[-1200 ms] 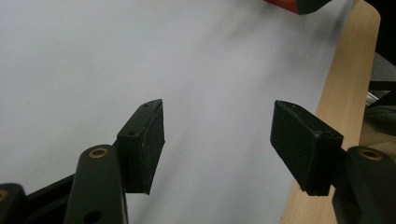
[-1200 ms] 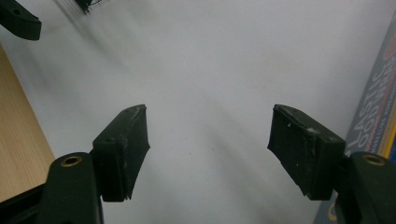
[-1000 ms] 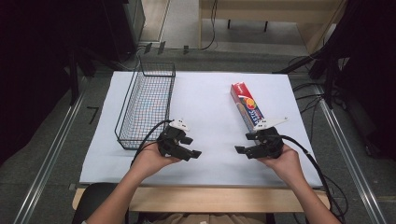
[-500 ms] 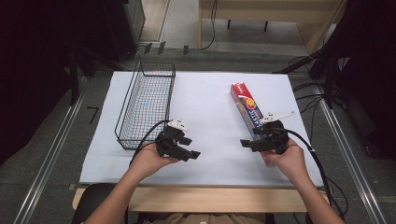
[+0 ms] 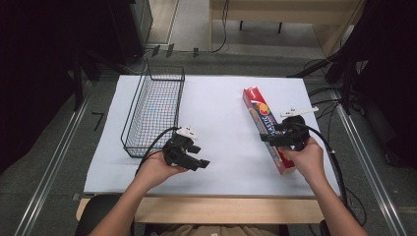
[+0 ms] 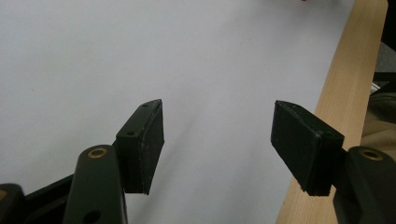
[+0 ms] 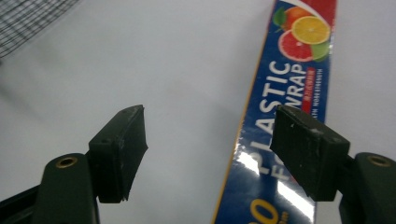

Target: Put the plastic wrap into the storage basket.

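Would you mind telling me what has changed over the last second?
The right claw moved forward and now hangs open over the plastic wrap box, not gripping it. The left claw, wire basket and box stayed put.

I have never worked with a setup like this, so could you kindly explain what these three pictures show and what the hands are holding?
A person sits at a table covered with a white sheet and holds a hand-operated two-jaw gripper in each hand. The high view looks down from above; the other two come from cameras riding on each gripper, looking along its black jaws. The left gripper is open over bare sheet near the table's wooden edge. The right gripper is open, holding nothing, poised over a long plastic wrap box lying flat. A wire basket stands at the left.
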Demonstrator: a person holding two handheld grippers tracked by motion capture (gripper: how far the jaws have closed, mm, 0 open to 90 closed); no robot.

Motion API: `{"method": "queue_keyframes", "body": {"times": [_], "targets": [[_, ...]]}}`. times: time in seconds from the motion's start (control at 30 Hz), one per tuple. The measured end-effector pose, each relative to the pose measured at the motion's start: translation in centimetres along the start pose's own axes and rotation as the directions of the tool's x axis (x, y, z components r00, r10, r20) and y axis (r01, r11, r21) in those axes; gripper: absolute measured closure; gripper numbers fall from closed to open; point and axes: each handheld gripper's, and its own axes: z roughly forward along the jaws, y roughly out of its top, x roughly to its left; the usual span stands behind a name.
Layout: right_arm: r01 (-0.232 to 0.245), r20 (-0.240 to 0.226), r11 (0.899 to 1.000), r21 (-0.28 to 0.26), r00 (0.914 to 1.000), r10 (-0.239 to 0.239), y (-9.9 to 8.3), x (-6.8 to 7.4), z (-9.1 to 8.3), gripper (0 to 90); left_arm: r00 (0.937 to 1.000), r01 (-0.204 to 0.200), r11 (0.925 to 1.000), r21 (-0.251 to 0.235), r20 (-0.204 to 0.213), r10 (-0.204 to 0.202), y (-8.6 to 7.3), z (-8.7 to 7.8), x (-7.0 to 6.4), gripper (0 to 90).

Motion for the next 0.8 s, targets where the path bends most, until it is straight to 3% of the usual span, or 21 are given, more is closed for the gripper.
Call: {"method": "queue_keyframes", "body": {"times": [0.13,0.33,0.63,0.8], "targets": [[-0.004,0.063,1.0,0.013,0.998,0.003,0.7,-0.6,0.7,25.2,1.0,-0.001,1.0,-0.005,0.005,0.001,-0.1,-0.1,0.3,35.9],[-0.055,0.085,0.998,0.042,0.9951,0.051,1.1,-2.1,1.7,23.2,1.0,0.004,1.0,-0.008,0.009,-0.004,-0.1,0.0,0.3,35.9],[-0.028,0.14,0.995,0.093,0.99,0.015,0.6,-2.6,3.2,20.3,1.0,-0.003,1.0,-0.004,-0.005,0.003,-0.2,0.0,0.4,35.9],[-0.059,0.14,0.991,0.116,0.9893,0.042,-0.2,-3.0,3.9,20.3,1.0,-0.002,1.0,0.002,-0.007,0.002,-0.2,0.1,0.4,35.9]]}}
